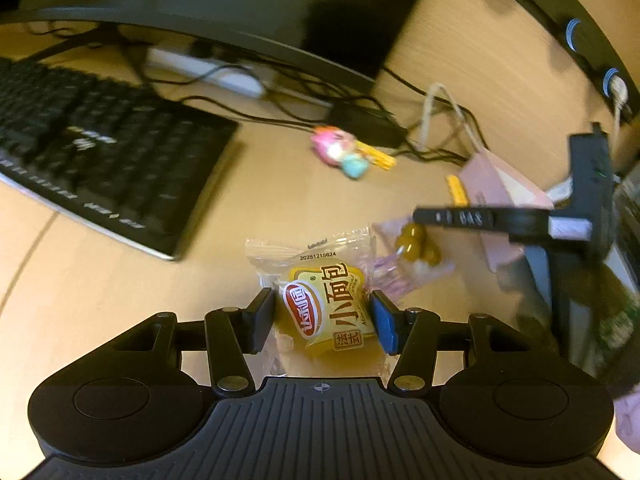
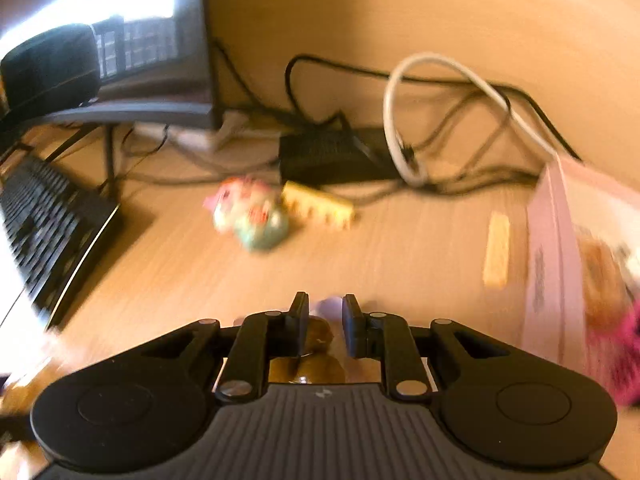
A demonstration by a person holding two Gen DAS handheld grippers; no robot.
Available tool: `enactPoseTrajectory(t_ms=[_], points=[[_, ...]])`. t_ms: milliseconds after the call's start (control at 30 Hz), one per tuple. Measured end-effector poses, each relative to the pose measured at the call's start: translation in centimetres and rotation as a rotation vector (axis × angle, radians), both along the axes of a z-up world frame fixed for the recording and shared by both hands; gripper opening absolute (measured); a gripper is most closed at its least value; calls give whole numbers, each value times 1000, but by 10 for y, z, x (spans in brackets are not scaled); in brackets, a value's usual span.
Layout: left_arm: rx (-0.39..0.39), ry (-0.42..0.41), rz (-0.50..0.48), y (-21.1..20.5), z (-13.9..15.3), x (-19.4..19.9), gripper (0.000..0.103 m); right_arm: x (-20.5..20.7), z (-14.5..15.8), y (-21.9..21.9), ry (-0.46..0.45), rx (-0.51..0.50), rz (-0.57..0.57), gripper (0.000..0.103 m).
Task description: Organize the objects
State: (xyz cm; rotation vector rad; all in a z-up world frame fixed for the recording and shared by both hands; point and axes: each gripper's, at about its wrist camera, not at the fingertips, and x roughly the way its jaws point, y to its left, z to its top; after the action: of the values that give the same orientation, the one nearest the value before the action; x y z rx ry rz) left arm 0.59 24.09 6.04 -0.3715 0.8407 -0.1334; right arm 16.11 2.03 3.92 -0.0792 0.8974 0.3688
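Observation:
My left gripper (image 1: 322,320) is shut on a yellow wrapped bread snack (image 1: 324,304) and holds it above the wooden desk (image 1: 120,300). In the left wrist view my right gripper (image 1: 416,218) comes in from the right, over a clear packet of brown candies (image 1: 414,246). In the right wrist view my right gripper (image 2: 325,324) is shut on that candy packet (image 2: 318,336). A pink paper bag (image 1: 502,184) stands to the right; it also shows in the right wrist view (image 2: 560,248).
A black keyboard (image 1: 96,156) lies at the left under a monitor. A pink-and-teal toy (image 2: 250,214) with a yellow piece (image 2: 318,204) lies mid-desk near a black power brick (image 2: 328,156) and tangled cables. A yellow stick (image 2: 497,250) lies beside the bag.

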Motion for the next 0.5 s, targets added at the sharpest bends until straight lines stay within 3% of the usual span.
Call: enactPoseTrajectory(t_ms=[67,167,333,367,433,500], points=[[-3,-2,-23,-6,0,1,56,-11,12,-9,-25,-22,-37,18],[-3,-1,-40,-11,1,-1,56,-6,25,-11,-149,-205,-146,18],[-3,-9,-15,-3,7,-5,56,44,17,-3,-136,-296,-235,18],[-2,-11,-10,1,8,-7,56,52,17,-1,-124,-257,-235,18],[1,-13,4,7,10,-10,56,61,23,-3,-91,-86,-199,19],[-4,-8,22,15,10,-14,56,69,26,2,-74,24,-182,28]])
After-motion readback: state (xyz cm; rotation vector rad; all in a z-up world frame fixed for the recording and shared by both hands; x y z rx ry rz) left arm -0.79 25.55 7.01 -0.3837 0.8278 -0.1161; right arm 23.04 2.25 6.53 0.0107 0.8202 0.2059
